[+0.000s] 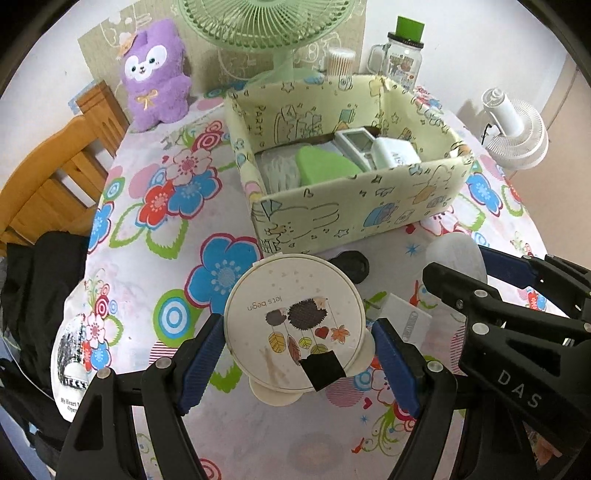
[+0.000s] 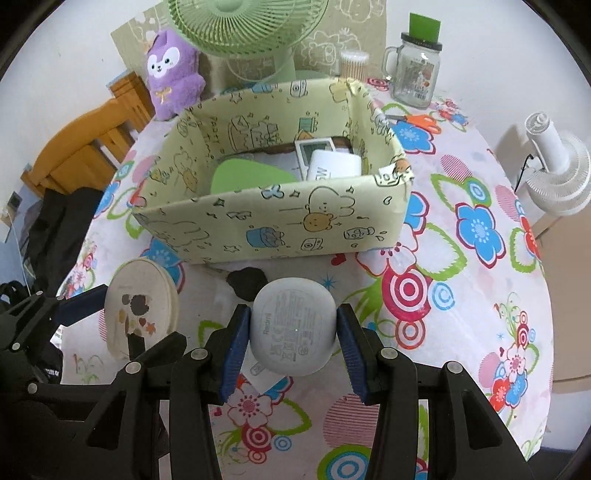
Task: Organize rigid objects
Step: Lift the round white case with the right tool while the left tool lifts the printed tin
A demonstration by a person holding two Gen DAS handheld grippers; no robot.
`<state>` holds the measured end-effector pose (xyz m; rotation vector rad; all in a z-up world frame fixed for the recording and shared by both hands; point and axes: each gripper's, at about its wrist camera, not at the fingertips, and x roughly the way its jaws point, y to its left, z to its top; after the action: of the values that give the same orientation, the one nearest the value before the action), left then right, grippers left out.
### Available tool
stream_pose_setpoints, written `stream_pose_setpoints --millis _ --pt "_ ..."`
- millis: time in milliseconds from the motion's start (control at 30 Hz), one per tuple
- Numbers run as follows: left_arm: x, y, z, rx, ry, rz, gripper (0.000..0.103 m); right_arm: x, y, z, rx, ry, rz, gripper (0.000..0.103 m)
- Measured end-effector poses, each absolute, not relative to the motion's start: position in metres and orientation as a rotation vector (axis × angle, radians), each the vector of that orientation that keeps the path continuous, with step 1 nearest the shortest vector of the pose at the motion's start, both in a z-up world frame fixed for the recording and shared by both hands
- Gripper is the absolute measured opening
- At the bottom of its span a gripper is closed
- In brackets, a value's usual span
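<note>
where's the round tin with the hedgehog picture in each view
Left wrist view: the round tin is low in the centre, clamped between the left gripper pads.
Right wrist view: the same tin is at lower left, seen at a slant, left of the grey case that the right gripper holds.
Shared landmark: the yellow cartoon box sits just behind it in both.

"let's begin" on round tin (image 1: 293,325), "Redmi" on white case (image 2: 293,328)

Purple plush toy (image 1: 155,74), green fan (image 1: 264,26)
</note>
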<state>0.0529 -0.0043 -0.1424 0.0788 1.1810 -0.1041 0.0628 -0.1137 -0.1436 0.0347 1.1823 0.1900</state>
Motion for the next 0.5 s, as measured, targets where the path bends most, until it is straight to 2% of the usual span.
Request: stream_pose_setpoints --millis 500 --pt "0.050 -0.002 -0.102 0.087 1.095 -0.130 0.082 0.057 -0.122 -0.101 0.050 1.105 0.134 0.050"
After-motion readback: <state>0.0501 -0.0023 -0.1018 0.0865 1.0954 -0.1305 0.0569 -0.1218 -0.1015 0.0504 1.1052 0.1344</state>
